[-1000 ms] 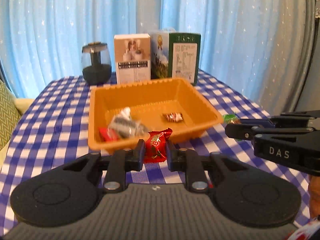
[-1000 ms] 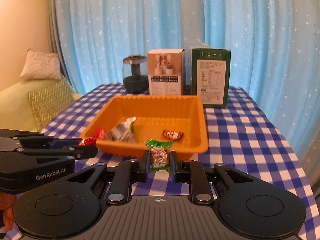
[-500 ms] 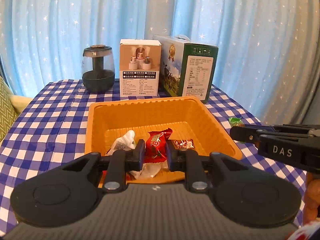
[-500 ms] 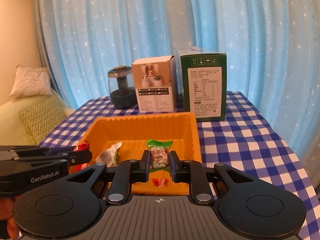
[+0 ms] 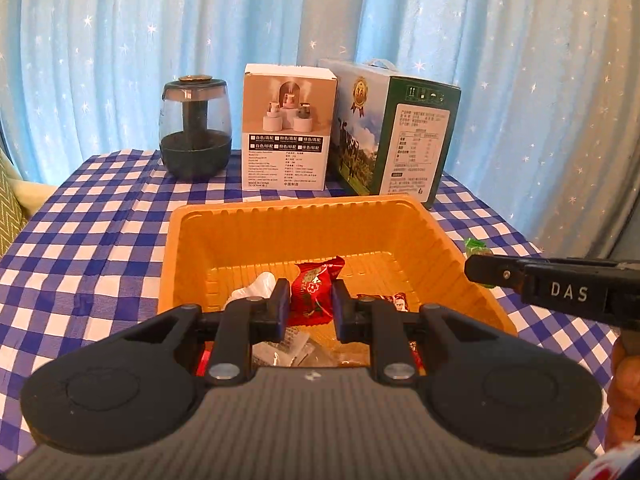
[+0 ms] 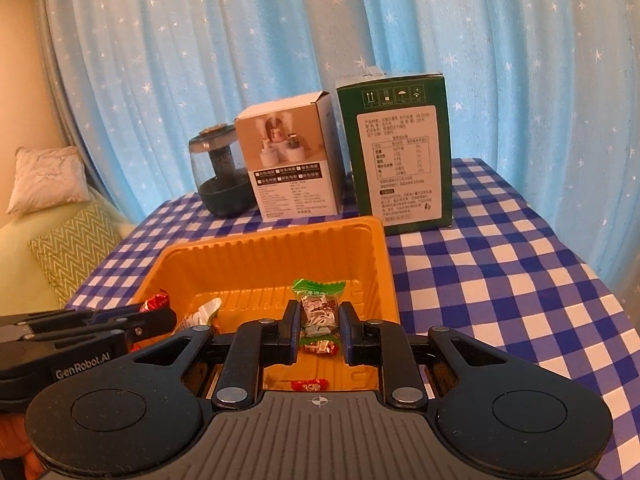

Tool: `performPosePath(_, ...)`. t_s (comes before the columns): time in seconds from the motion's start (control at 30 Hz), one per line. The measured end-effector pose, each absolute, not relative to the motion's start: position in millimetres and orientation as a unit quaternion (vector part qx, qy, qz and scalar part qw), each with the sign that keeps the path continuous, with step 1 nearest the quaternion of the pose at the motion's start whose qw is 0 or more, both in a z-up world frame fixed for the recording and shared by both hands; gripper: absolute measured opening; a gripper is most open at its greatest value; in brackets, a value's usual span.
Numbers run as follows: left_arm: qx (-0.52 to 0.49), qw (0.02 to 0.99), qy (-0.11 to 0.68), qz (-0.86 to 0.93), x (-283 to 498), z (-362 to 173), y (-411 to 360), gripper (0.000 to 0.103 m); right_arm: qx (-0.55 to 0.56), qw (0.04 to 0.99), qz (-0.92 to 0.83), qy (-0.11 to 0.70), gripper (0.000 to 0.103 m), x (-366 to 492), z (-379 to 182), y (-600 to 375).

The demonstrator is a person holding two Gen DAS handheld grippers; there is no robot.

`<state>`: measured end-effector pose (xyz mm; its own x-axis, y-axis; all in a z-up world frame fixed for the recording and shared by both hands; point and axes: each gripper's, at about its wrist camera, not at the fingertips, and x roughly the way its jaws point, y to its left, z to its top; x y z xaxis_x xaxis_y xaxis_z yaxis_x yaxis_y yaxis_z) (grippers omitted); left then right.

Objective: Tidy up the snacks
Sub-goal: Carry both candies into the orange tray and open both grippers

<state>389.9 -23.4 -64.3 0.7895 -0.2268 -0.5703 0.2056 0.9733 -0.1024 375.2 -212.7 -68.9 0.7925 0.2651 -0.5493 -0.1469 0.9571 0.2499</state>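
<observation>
The orange tray sits on the blue checked tablecloth. Above its near half, the left gripper pinches a red-wrapped candy between its jaws, and the right gripper (just beside the tray's right wall) clamps a green-wrapped candy. Inside the tray lie a white packet and small red-and-white sweets. Behind the tray stand a dark jar, a white box and a green box.
</observation>
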Motion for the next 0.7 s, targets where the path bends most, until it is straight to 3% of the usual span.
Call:
performPosePath(0.2, -0.014, 0.945, 0.301, -0.124, 393, -71, -30, 0.02, 0.098, 0.938, 0.113, 0.312, 0.02, 379, -75, -208)
performPosePath(0.27, -0.019, 0.944, 0.304, -0.125, 393, -72, -29, 0.034, 0.095, 0.938, 0.113, 0.314, 0.02, 380, -76, -207)
performPosePath(0.3, -0.022, 0.945, 0.303, -0.123, 393, -72, -27, 0.036, 0.097, 0.938, 0.112, 0.315, 0.02, 381, -77, -207)
performPosePath(0.7, -0.034, 0.948, 0.304, -0.089, 394, -68, -8, 0.036, 0.108, 0.938, 0.115, 0.31, 0.021, 381, -74, -208)
